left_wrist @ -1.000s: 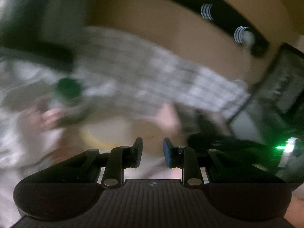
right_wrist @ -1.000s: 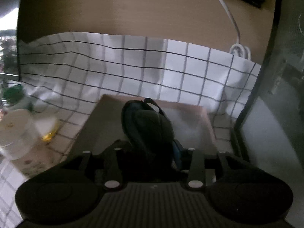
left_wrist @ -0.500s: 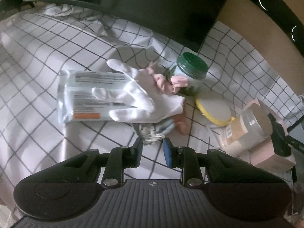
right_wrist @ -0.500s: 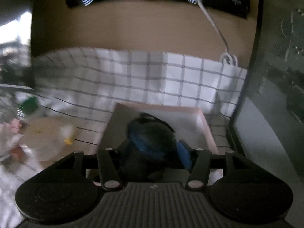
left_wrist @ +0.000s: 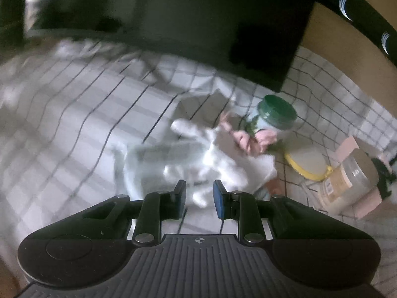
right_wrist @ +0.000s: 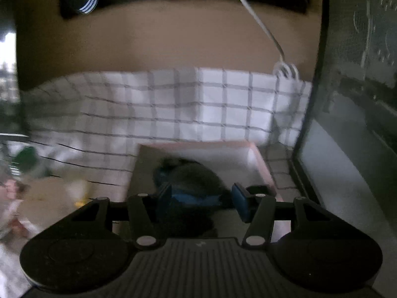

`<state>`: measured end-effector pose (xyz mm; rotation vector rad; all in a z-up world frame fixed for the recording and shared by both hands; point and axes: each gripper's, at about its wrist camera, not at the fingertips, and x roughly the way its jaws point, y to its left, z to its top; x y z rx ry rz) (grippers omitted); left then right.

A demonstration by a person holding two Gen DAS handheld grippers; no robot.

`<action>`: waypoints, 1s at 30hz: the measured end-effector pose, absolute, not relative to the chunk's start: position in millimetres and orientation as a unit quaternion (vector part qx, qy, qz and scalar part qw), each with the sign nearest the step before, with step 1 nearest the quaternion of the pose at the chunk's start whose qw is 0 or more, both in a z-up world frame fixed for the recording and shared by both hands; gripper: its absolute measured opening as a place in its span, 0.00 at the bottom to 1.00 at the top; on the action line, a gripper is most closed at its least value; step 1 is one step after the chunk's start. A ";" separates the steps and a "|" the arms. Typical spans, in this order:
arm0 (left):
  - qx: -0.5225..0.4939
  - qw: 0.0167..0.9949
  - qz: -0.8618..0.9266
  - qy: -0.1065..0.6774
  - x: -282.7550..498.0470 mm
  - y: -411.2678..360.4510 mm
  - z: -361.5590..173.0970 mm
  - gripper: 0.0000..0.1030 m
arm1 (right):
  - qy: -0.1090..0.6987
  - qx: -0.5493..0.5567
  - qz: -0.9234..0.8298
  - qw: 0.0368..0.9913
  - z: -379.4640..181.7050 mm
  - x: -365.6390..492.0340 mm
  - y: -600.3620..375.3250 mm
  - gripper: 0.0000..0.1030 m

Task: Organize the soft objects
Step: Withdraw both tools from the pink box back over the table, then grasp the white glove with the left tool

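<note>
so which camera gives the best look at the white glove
The left wrist view. The white glove lies spread on the checked cloth just ahead of the left gripper, fingers visible though motion-blurred. The right wrist view faces the pink box; only an unreadable pale smear shows at its far left edge.

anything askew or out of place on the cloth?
Yes: a yellow-rimmed lid lies loose on the checked cloth, off any container, and a white glove sprawls over a clear plastic packet. Motion blur hides finer detail.
</note>
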<state>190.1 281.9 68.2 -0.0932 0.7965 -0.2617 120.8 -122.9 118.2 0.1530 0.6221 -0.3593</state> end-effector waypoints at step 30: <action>0.043 0.844 -0.316 0.430 172.9 241.4 41.2 0.28 | 0.421 0.024 0.069 0.904 77.2 152.2 52.8 0.62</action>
